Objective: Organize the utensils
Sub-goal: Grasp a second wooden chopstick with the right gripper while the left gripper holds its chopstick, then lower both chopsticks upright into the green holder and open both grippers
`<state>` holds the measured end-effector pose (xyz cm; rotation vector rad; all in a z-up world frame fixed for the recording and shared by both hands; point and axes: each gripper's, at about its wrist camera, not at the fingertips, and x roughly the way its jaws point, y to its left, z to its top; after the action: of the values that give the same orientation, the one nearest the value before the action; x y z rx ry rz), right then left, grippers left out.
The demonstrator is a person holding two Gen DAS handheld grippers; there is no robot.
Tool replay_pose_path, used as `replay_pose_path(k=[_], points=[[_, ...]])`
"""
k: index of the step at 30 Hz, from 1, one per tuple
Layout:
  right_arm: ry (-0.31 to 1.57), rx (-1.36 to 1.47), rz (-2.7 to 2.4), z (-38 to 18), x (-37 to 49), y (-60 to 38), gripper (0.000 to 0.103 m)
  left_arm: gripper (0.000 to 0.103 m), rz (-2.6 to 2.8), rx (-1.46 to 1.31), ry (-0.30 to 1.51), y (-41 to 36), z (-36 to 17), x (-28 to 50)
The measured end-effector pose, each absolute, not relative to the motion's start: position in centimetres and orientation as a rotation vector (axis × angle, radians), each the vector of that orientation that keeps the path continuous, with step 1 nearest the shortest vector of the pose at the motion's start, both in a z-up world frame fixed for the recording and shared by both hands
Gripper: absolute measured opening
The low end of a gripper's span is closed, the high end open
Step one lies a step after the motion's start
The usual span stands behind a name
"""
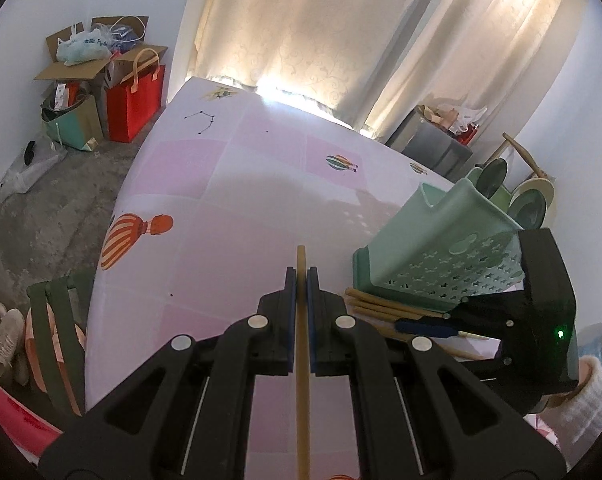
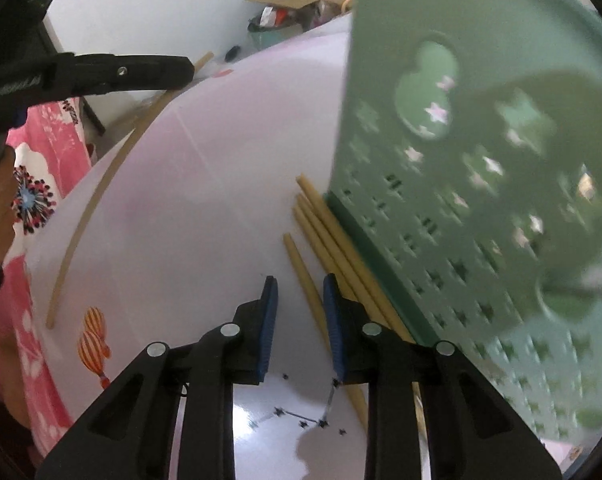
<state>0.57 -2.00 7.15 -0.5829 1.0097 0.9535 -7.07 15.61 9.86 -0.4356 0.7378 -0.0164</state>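
Note:
My left gripper [image 1: 301, 274] is shut on a tan chopstick [image 1: 302, 360] and holds it above the pink table. The same chopstick [image 2: 97, 196] shows long and curved in the right wrist view, with the left gripper's fingers [image 2: 153, 70] at its far end. My right gripper [image 2: 300, 288] is open, low over the table, with one loose chopstick [image 2: 301, 268] between its jaws. Several more chopsticks [image 2: 333, 240] lie against the base of the green perforated utensil holder [image 2: 481, 184], which also shows in the left wrist view [image 1: 441, 248].
The pink tablecloth [image 1: 229, 184] with balloon prints covers the table. Green and cream plates [image 1: 529, 200] stand in a rack behind the holder. Bags and boxes [image 1: 101, 92] sit on the floor at the far left. A chair [image 1: 57, 336] stands at the table's left edge.

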Motion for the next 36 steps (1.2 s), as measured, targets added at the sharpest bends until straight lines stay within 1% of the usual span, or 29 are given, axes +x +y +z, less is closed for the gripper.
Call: replay_pose_path(k=[2,4,5,7,8,12,15,19,29,36], points=[[1.054,-0.595,0.949,7.2,0.9,-1.3,0.024,0.003,-0.024,-0.437,0.732,15.6,10.0,-7.1],[1.103,-0.602,0.942,7.2,0.8,-0.5,0.012,0.003,-0.027,-0.427,0.727,15.6,10.2,-7.2],[1.122,-0.605,0.932,7.1,0.7,-0.2,0.012,0.003,-0.028,-0.425,0.724,15.5,10.3,-7.3],[1.137,-0.610,0.908,7.2,0.5,0.2,0.007,0.003,-0.030,-0.426,0.721,15.5,10.5,-7.4],[1.140,-0.610,0.893,7.2,0.4,0.2,0.006,0.003,-0.031,-0.428,0.719,15.5,10.6,-7.4],[1.057,-0.558,0.813,8.0,-0.9,-0.3,0.006,0.003,-0.028,-0.432,0.701,15.5,11.2,-8.0],[1.046,-0.418,0.802,9.3,-1.4,-2.2,0.006,0.003,-0.031,-0.430,0.681,15.4,12.0,-8.6],[0.963,-0.292,0.783,12.2,-2.8,-5.5,0.006,0.003,-0.049,-0.430,0.628,15.0,13.8,-9.6],[0.735,0.137,0.716,19.8,-4.2,-15.4,0.006,0.003,-0.157,-0.401,0.416,11.9,20.8,-14.2],[0.586,0.222,0.680,24.2,-6.2,-19.7,0.005,0.003,-0.244,-0.410,0.306,10.1,25.5,-15.6]])
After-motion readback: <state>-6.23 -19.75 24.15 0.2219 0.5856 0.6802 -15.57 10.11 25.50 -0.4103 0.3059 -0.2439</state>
